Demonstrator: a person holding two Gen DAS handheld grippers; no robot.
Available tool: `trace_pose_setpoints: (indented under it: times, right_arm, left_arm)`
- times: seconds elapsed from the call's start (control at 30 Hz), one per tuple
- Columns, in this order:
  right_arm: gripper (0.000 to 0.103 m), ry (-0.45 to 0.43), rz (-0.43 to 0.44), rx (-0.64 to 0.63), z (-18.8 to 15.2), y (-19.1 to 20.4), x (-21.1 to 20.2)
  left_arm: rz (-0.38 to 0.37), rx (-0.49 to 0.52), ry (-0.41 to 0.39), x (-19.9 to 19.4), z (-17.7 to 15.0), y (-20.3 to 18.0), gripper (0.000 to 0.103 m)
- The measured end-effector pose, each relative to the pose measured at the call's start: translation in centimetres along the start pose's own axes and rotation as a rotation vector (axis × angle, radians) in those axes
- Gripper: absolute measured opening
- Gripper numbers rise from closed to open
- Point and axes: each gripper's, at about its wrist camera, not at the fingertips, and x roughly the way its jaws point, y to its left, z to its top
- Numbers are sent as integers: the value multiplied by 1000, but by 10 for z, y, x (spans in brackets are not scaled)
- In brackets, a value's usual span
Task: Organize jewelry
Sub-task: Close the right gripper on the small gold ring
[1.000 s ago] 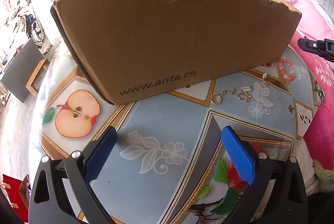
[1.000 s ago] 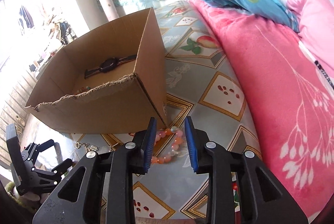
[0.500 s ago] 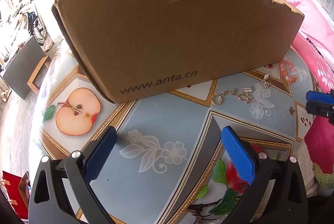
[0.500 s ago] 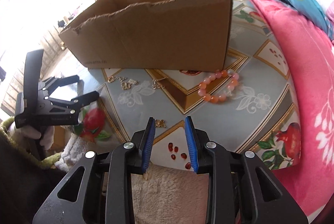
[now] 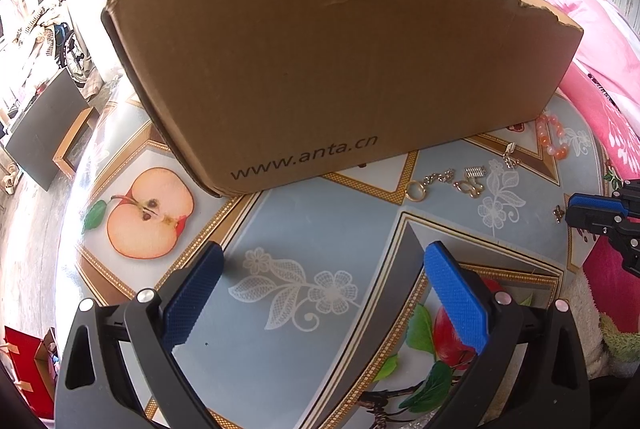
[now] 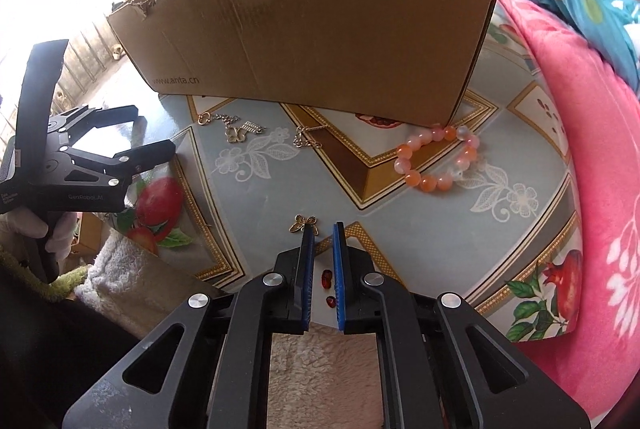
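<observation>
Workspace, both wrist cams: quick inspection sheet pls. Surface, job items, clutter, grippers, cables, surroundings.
Surface: table with fruit-and-lace print cover.
Job's things: cardboard box upright, open top; bead bracelet by its right corner; gold chain pieces and clasp piece along its front; butterfly charm at the right gripper's tips.
Clutter: nothing seen.
Grippers: left gripper open, empty; right gripper narrowly open, empty.
Cables: nothing seen.
Surroundings: pink blanket on the right, white fleece at the near edge.
</observation>
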Motion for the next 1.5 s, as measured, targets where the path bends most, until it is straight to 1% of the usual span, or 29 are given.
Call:
trace_pose_setpoints:
  times: [0.1,0.27,0.37,0.47,0.57,0.67,1.0,1.3,1.37,1.4,1.5]
  right_arm:
    - [8,-4,7,14,1,-2,-2]
    - [12,-44,86,9,-5,-3,-31]
    - [16,4,138,-40,-18,3,-36]
    - [16,67,159,-93,-33,14,-29]
    - [16,99,152,-140,-44,21,-19]
    - [16,108,138,-186,-49,27,-13]
    - [16,104,87,-348,-62,38,-10]
    - [14,93,46,-400,-71,47,-5]
    - [11,90,46,-393,-71,46,-7]
    - [10,87,47,-387,-76,50,-2]
    - [10,84,57,-371,-75,44,-4]
  left_arm:
    - [0,1,-1,0,-2,1,99]
    - [-1,0,-3,0,-1,1,99]
    - [0,1,-6,-1,-1,1,99]
    - [-3,5,-13,-1,-1,1,99]
    - [-5,8,-19,-1,-2,1,99]
    - [-5,9,-21,-1,-2,0,99]
    - [-5,8,-21,-1,-2,0,99]
    - [-5,9,-21,0,-2,0,99]
    - [-5,9,-21,0,-2,0,99]
    - [-5,9,-22,0,-2,0,99]
    - [-5,9,-22,0,-2,0,99]
